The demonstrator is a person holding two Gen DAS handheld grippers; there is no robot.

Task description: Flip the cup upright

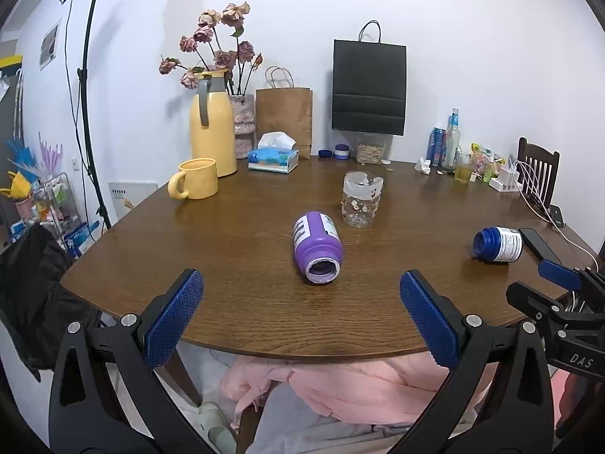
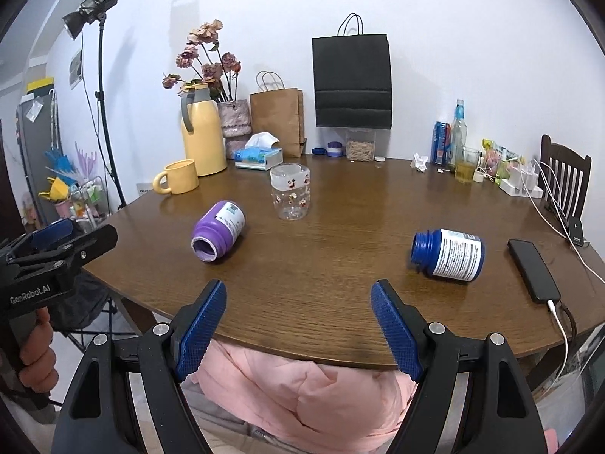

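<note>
Currently both claws, left (image 1: 300, 295) and right (image 2: 298, 304), hang spread apart and empty over the near edge of the round brown wooden worktop (image 2: 340, 257). Toward its middle, the clear patterned plastic cup (image 2: 290, 196) stands mouth-down, between a toppled purple bottle (image 2: 218, 231) and a toppled blue bottle (image 2: 450, 255).

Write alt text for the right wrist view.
Open right gripper hovers at the edge of a wooden table; a purple bottle and a blue bottle lie on their sides, and a clear cup stands behind them.
</note>
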